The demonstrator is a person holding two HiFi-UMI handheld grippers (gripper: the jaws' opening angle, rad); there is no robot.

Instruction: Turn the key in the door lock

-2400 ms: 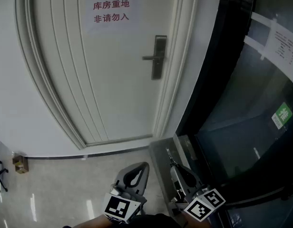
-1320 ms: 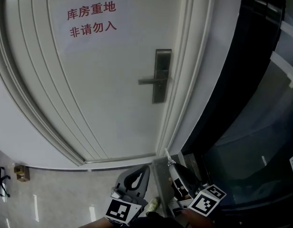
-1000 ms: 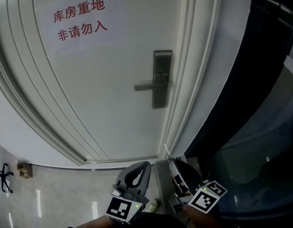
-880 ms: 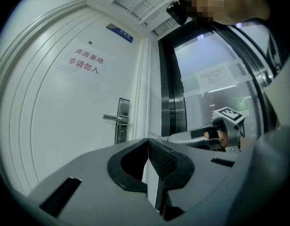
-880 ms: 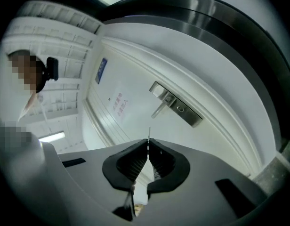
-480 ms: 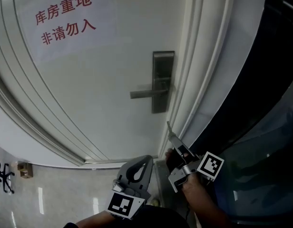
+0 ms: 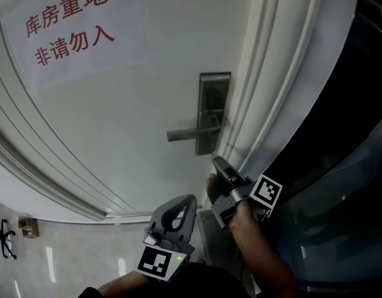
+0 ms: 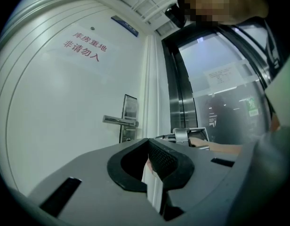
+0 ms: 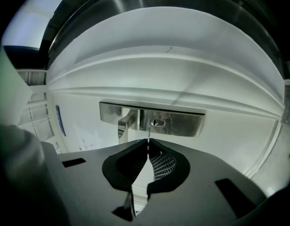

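The steel lock plate (image 7: 213,104) with its lever handle (image 7: 186,133) sits on the white door (image 7: 116,123). In the right gripper view the plate (image 9: 178,122) lies sideways with the keyhole (image 9: 157,122) just beyond the jaws. My right gripper (image 7: 216,162) (image 9: 148,146) is shut on a thin key (image 9: 148,141), whose blade points at the keyhole from a short gap away. My left gripper (image 7: 182,206) (image 8: 147,142) hangs lower, shut with nothing in it, well short of the handle (image 8: 119,121).
A paper notice with red characters (image 7: 70,23) is stuck on the door at upper left. The white door frame (image 7: 265,92) runs right of the lock, with dark glass panels (image 7: 346,166) beyond. A tiled floor (image 7: 67,259) lies below.
My right gripper has risen with the key from low near the floor up to just below the lock plate. The view has closed in on the door. The left gripper stayed low.
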